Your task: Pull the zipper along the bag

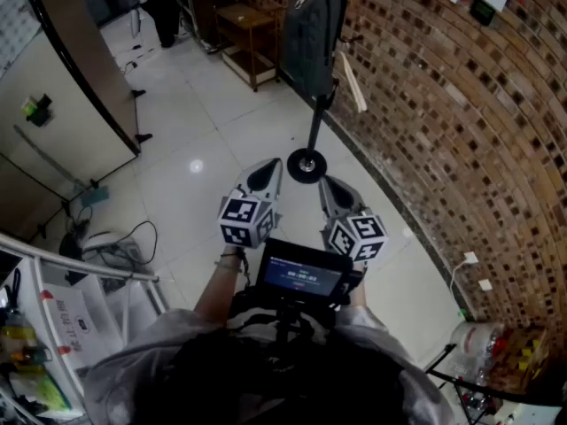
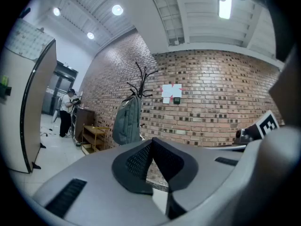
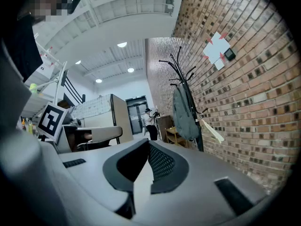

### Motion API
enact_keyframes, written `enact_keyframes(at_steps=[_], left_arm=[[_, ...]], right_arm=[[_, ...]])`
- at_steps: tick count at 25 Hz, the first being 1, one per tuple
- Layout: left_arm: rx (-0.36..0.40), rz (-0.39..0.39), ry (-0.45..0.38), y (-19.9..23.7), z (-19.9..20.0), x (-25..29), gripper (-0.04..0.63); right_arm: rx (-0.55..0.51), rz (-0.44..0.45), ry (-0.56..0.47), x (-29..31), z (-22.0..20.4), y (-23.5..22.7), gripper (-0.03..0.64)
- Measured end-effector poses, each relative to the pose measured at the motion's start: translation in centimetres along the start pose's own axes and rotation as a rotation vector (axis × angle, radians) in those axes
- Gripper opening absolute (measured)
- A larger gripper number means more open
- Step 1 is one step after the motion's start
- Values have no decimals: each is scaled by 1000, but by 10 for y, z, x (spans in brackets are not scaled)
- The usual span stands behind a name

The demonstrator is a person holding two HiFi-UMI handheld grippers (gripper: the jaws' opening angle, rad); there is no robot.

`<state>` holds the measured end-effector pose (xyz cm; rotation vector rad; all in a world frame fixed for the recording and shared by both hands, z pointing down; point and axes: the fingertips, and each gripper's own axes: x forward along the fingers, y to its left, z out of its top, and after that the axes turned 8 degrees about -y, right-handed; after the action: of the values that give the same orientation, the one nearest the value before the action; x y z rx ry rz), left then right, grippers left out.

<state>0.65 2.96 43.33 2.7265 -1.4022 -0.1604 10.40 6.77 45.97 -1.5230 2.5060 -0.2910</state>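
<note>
A grey backpack (image 1: pixel 310 34) hangs on a black coat stand against the brick wall, well ahead of both grippers; the stand's round base (image 1: pixel 306 165) rests on the white floor. The backpack also shows in the left gripper view (image 2: pixel 126 121) and in the right gripper view (image 3: pixel 184 114), still far off. Its zipper is too small to make out. My left gripper (image 1: pixel 266 177) and right gripper (image 1: pixel 335 193) are held side by side at waist height, pointing level toward the stand. Both are shut, black pads (image 2: pixel 141 161) meeting at the tips with nothing between them.
A low wooden shelf (image 1: pixel 244 25) stands left of the backpack. A person (image 2: pixel 66 112) stands by it in the distance. A tall grey partition (image 1: pixel 84 69) is at the left, a cluttered rack (image 1: pixel 35 326) at the near left, and cables (image 1: pixel 115 242) lie on the floor.
</note>
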Motion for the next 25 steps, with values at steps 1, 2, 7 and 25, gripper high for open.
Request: enact_keyframes(at_steps=[1,2,7,25], left_arm=[[3,-2,-3,-1,-2,4,8],[4,-5,-4,-2,-3,8,8],[5,-27,2,-3,-10,23,8],[-11,-67,2,79,-9,145,8]], right_arm=[[-11,-6,-13,2,1,-7,-5],[-20,-13,-24,3,1,-13,-5],[-74,-55,-14,15,-1,-32,-3],[-110,-133,-18,141,17,-104,20]])
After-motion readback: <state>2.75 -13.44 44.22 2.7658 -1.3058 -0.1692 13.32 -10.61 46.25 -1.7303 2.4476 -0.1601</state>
